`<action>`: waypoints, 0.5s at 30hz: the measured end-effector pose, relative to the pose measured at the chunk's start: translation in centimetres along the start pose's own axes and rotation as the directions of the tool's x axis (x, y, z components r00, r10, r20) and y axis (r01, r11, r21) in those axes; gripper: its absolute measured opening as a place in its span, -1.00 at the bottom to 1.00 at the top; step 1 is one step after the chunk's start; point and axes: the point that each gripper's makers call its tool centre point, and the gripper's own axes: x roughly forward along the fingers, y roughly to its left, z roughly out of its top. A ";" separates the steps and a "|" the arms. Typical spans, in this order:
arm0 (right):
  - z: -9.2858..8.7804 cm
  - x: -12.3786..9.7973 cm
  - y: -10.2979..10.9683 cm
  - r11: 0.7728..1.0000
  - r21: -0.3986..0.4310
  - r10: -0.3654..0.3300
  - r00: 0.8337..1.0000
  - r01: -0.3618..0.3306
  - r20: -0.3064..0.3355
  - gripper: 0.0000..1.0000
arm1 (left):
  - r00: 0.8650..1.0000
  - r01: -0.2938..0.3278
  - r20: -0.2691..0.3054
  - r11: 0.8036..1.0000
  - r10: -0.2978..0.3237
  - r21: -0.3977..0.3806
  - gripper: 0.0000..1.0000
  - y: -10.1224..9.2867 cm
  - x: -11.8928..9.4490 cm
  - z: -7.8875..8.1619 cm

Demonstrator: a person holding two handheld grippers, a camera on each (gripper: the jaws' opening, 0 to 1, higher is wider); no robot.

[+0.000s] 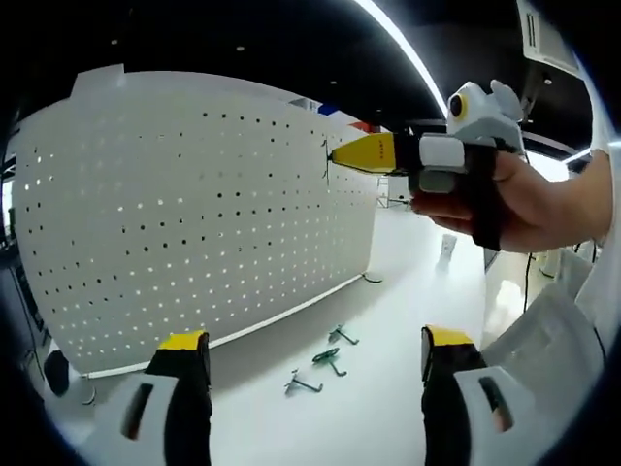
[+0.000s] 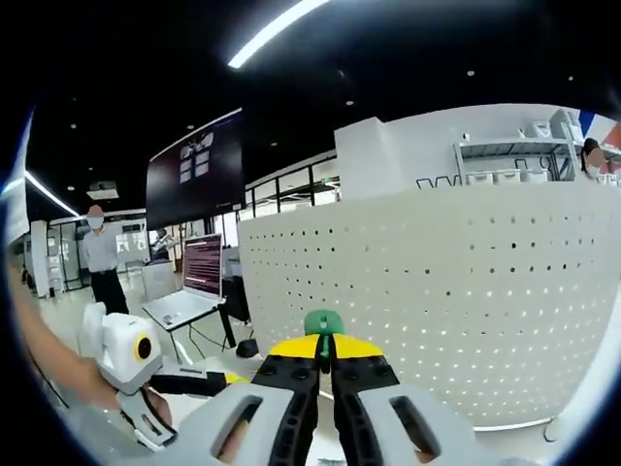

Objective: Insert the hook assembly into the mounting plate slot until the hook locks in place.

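Left gripper, black body with yellow tips: jaws stand wide apart at the bottom of the left gripper view, nothing between them, hovering over the white tabletop. Just past the jaws, three small green wire hooks lie loose on the table, close together, short of the board's bottom edge. Behind them stands the white perforated metal mounting plate, upright, curved by the lens, rows of round holes all over. Right gripper, seen from the left gripper view at upper right in a person's hand, has its yellow tips pressed together with the point right at the plate's face near its upper right area; a thin dark bit of wire shows at the tip against the plate, too small to tell if it sits in a hole. In the right gripper view, the right gripper's jaws are clamped on a green hook assembly, its green head poking up above the yellow tips, directly in front of the plate; contact with the plate can't be confirmed from here. Left gripper also shows low left in that view. Farther back: an open laptop on a small stand, a large dark wall screen, a person standing far left, white shelving behind the plate.
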 end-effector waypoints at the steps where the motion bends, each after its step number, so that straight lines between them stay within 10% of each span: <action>1: 0.1 0.0 0.0 1.000 -0.001 0.000 1.000 0.000 0.000 -0.98 | 1.000 -0.004 -0.006 1.000 0.004 -0.008 0.83 0.1 -0.1 -0.2; 15: 2.3 1.9 -1.4 0.999 -0.025 -0.031 0.999 0.031 0.004 -0.98 | 0.999 -0.029 -0.023 0.998 0.028 -0.047 0.80 0.2 -0.8 -2.0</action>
